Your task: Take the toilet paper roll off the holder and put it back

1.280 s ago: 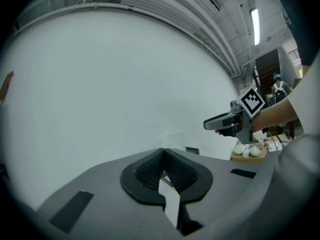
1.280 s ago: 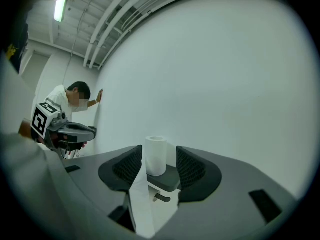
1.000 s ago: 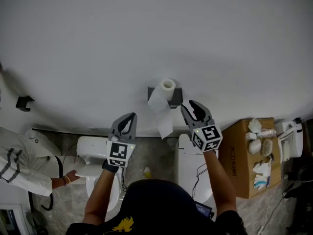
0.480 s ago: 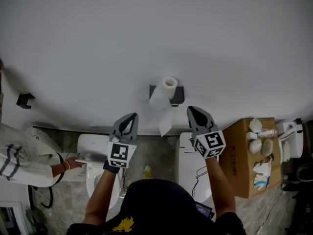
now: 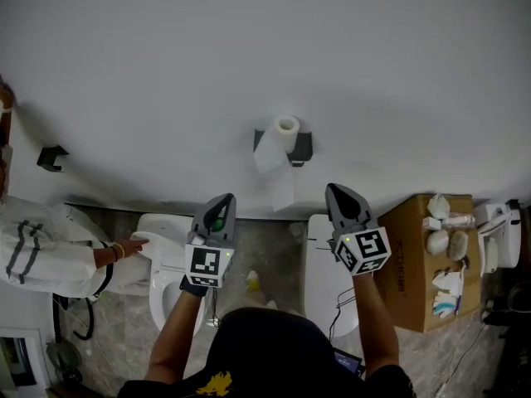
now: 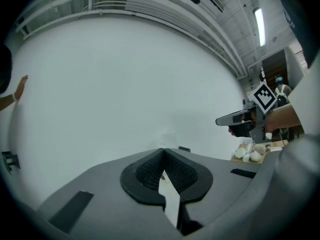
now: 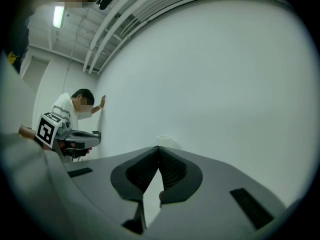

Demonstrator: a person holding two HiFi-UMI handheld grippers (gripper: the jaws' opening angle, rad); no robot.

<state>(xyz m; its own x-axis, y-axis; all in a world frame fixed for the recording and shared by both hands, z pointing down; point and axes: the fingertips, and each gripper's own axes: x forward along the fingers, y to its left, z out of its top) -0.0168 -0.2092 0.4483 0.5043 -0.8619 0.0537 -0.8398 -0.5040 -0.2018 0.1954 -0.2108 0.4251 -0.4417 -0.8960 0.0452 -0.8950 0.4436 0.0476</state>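
The white toilet paper roll (image 5: 284,128) sits on its black wall holder (image 5: 302,146), a loose sheet hanging below it. Both grippers point level at the white wall, apart from the roll and below it in the head view. My left gripper (image 5: 222,201) is shut and empty, left of the hanging sheet. My right gripper (image 5: 336,191) is to the sheet's right; its jaws have just been closing with nothing between them and now meet. The right gripper view shows the roll (image 7: 163,139) small, just above the closed tips (image 7: 158,148). In the left gripper view the tips (image 6: 163,150) also meet.
Two white toilets (image 5: 168,251) (image 5: 322,259) stand against the wall below the grippers. A cardboard box (image 5: 415,259) with small items on top is at the right. A person in a striped white shirt (image 5: 46,251) at the left touches the left toilet. A black hook (image 5: 51,157) is on the wall.
The right jaws went from open to shut. Both grippers drew back from the wall and the roll. The person at the left moved a hand along the toilet.
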